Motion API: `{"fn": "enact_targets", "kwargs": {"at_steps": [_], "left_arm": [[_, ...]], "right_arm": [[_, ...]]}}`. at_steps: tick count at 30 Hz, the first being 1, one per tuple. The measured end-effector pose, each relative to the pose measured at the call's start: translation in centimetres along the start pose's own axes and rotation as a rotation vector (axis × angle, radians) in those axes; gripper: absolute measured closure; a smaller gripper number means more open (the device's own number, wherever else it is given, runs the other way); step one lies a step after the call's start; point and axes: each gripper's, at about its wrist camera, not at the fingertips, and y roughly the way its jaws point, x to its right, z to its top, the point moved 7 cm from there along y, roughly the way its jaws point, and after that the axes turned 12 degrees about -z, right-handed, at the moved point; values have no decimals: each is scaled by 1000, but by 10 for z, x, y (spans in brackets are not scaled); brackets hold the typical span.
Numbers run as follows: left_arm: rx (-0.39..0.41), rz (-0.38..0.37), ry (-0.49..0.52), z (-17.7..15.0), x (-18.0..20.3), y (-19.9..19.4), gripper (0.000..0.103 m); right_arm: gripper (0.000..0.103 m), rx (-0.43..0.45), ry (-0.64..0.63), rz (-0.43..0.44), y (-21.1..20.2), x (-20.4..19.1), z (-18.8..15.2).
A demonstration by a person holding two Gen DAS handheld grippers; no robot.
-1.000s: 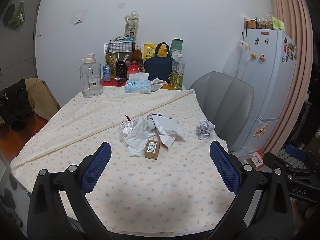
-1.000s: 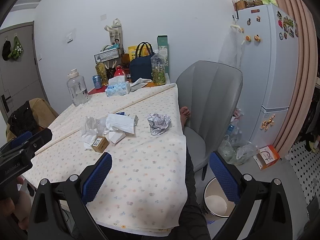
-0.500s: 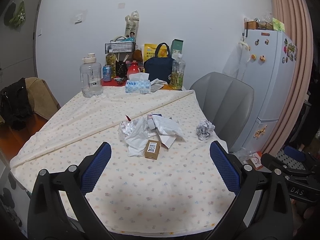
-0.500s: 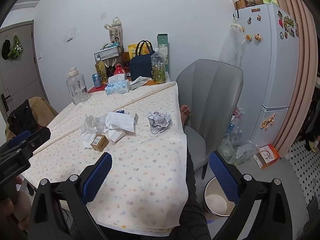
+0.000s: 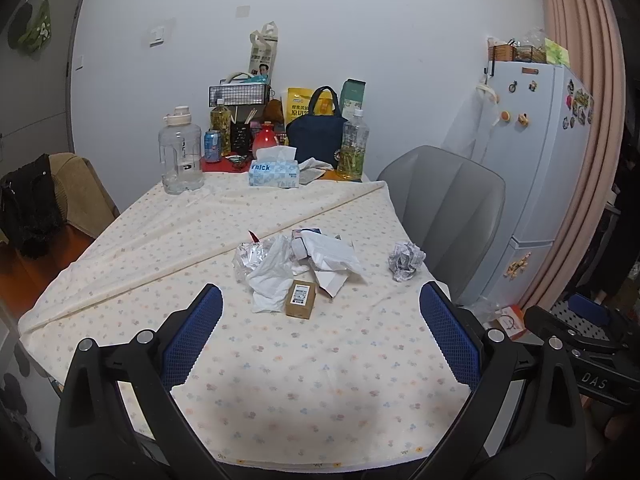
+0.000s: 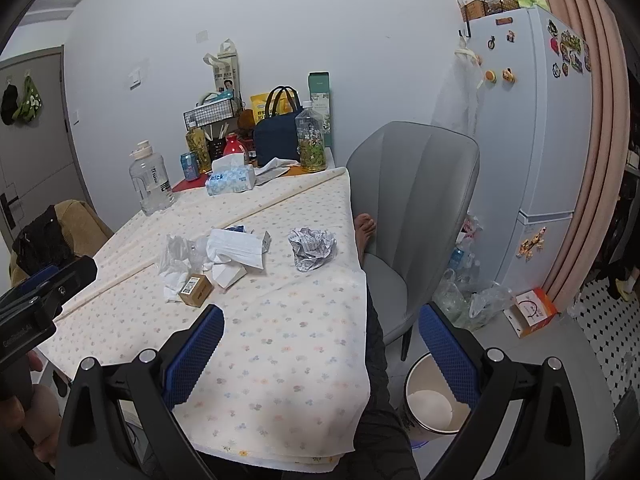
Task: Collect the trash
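Note:
A pile of trash lies mid-table: white tissues [image 5: 272, 276], crumpled foil [image 5: 250, 256], a white packet [image 5: 328, 254] and a small brown box [image 5: 301, 299]. A crumpled paper ball [image 5: 406, 260] lies apart near the table's right edge; it also shows in the right wrist view [image 6: 312, 248], as does the box [image 6: 196, 290]. A white waste bin [image 6: 434, 400] stands on the floor right of the table. My left gripper [image 5: 320, 332] is open and empty above the table's near edge. My right gripper [image 6: 320, 352] is open and empty, over the table's near right corner.
A grey chair [image 6: 416, 208] stands at the table's right side with a bare foot [image 6: 364, 228] on it. A water jug [image 5: 180, 152], tissue box [image 5: 274, 172], bottles and a navy bag [image 5: 318, 136] crowd the far end. A fridge [image 6: 532, 128] stands right.
Both views have shifted only slightly; the right gripper has crept a little nearer the table. Nothing on the table has moved and both grippers stay open.

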Motion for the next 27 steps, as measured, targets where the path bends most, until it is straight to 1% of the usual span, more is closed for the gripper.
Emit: {"fn": "enact_targets", "kwargs": {"at_steps": [7,10,13,16,17,21,25,27], "left_arm": [[-8,7,-10,0,-5,3,5],[-10,23,-17,1,-14,5,5],[-10,49,-41,3,-29,6,5],[-2,67,-73,7,-48,6,5],[-1,84,-78,8,-55,5,5],[14,129,-112,13,-83,4,5],[22,173,-175,11,-116,8,5],[19,192,-202,9,-126,11,5]], "right_arm": [[8,-13,7,-8,7,0,0],[7,-21,16,-7,13,-1,2],[8,-10,19,35,17,-6,9],[8,-15,4,70,22,-15,14],[7,-20,-2,85,25,-19,16],[8,-57,-26,145,38,-38,18],[8,-86,-41,169,52,-53,19],[8,-100,-47,194,60,-62,18]]}}
